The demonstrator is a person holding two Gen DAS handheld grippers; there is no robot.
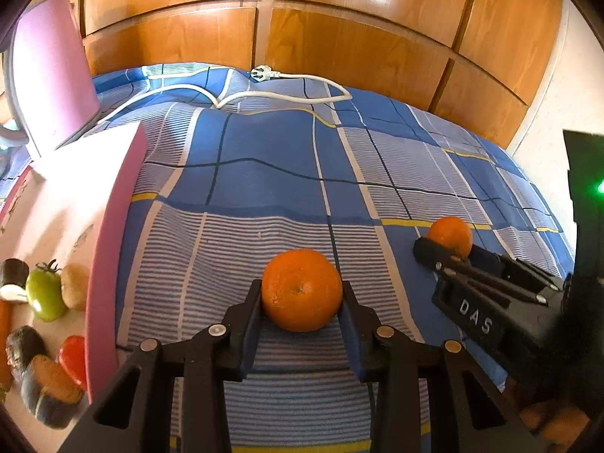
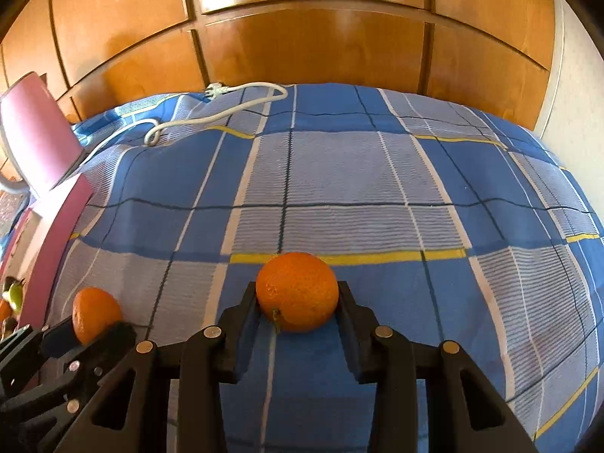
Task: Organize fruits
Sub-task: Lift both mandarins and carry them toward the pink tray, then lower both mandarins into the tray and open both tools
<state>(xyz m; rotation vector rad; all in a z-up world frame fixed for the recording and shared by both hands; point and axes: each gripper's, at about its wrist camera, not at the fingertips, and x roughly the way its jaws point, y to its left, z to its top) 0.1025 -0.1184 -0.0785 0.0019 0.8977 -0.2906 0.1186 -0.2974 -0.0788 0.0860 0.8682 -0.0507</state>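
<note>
Step in hand: pick-up of two oranges, one per gripper, from the blue plaid bedspread (image 2: pixel 339 173).
Left gripper (image 1: pixel 302 294): jaws part-closed, both pads touching the sides of the left orange (image 1: pixel 302 288); the fruit appears to rest on the cloth (lift not confirmed).
Right gripper (image 2: pixel 298 298): jaws part-closed to the same degree, pads against the right orange (image 2: pixel 297 290), stem end turned toward the camera and downward.
Relative position: the two grippers lie side by side and near each other; each is visible at the edge of the other's view.
Destination (judged): the pink box (image 1: pixel 117 204) just left of the left gripper, lid raised; it holds a green tomato (image 1: pixel 45 294), a red piece (image 1: pixel 73 355) and other produce, partly cut off by the frame.
Other items: a white power cord (image 1: pixel 279 92) with plug lies at the far edge of the bedspread, well apart from the work.
Next move calls for: a firm, even squeeze, a straight lift off the soft cloth, then leftward travel over the box wall.
Caution: round fruit may roll out of a loose hold.
</note>
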